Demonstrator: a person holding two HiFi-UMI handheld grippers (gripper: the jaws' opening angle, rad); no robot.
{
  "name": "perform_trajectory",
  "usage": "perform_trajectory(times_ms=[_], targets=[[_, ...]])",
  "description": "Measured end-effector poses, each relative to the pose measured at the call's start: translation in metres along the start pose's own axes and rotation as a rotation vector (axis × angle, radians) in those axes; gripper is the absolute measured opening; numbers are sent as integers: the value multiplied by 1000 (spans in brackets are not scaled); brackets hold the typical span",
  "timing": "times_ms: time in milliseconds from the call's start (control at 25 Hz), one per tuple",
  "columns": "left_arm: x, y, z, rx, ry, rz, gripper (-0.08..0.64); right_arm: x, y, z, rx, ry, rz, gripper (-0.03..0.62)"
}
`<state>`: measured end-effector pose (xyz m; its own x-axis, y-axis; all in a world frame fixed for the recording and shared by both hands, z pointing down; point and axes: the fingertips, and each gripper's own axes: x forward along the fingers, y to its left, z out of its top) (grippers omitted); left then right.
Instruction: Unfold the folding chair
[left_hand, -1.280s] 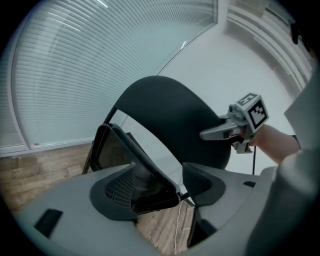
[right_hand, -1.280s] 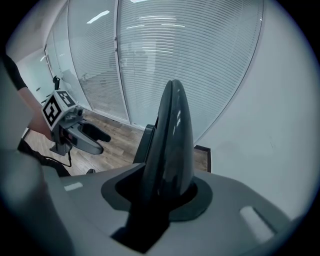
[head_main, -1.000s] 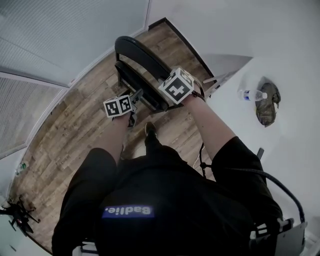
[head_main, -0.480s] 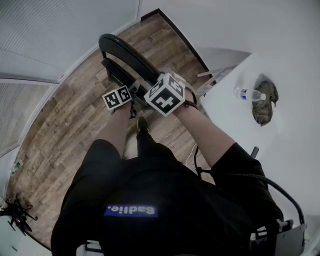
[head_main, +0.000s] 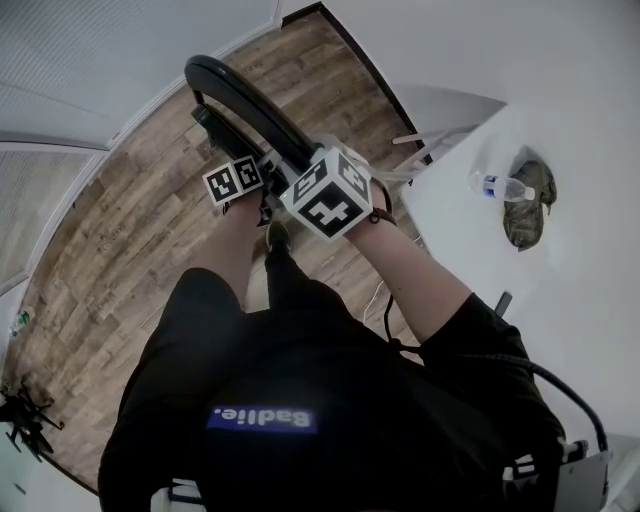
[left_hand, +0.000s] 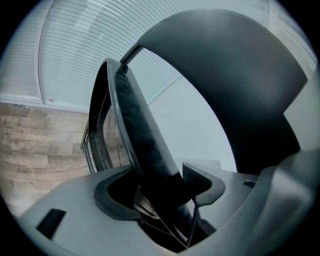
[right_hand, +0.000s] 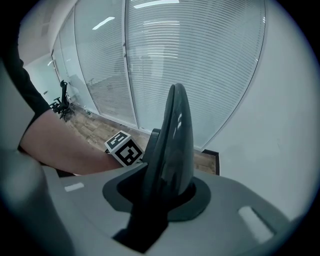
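Observation:
The black folding chair (head_main: 238, 100) stands folded on the wood floor, its curved backrest uppermost in the head view. My left gripper (head_main: 264, 196), under its marker cube (head_main: 233, 180), is at the chair's near edge. In the left gripper view a black padded edge (left_hand: 145, 145) runs between the jaws of the left gripper (left_hand: 161, 184), which are closing, and the right pad (left_hand: 198, 181) touches it. The right gripper's cube (head_main: 325, 195) covers its jaws from above. In the right gripper view the right gripper (right_hand: 162, 194) is closing, and the backrest edge (right_hand: 172, 145) fills the gap between its jaws.
A white table (head_main: 590, 260) at the right carries a water bottle (head_main: 497, 186) and a dark crumpled cloth item (head_main: 528, 205). Glass walls with blinds (head_main: 90, 60) border the floor at the left. A small dark stand (head_main: 25, 420) sits at the lower left. My shoe (head_main: 278, 236) is by the chair.
The two marker cubes have come closer together, the right one shifting toward the left one. The left gripper has sunk along the chair. The chair sits higher and further left in the picture.

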<state>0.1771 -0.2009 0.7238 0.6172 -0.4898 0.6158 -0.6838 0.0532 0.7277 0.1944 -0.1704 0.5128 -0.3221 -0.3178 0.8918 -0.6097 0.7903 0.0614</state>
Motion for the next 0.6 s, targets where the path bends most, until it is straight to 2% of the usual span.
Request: perform_trajectory(times_ms=[600], targets=[[-53, 41, -20, 16, -12, -73, 261, 6, 18, -1, 33, -7, 46, 101]])
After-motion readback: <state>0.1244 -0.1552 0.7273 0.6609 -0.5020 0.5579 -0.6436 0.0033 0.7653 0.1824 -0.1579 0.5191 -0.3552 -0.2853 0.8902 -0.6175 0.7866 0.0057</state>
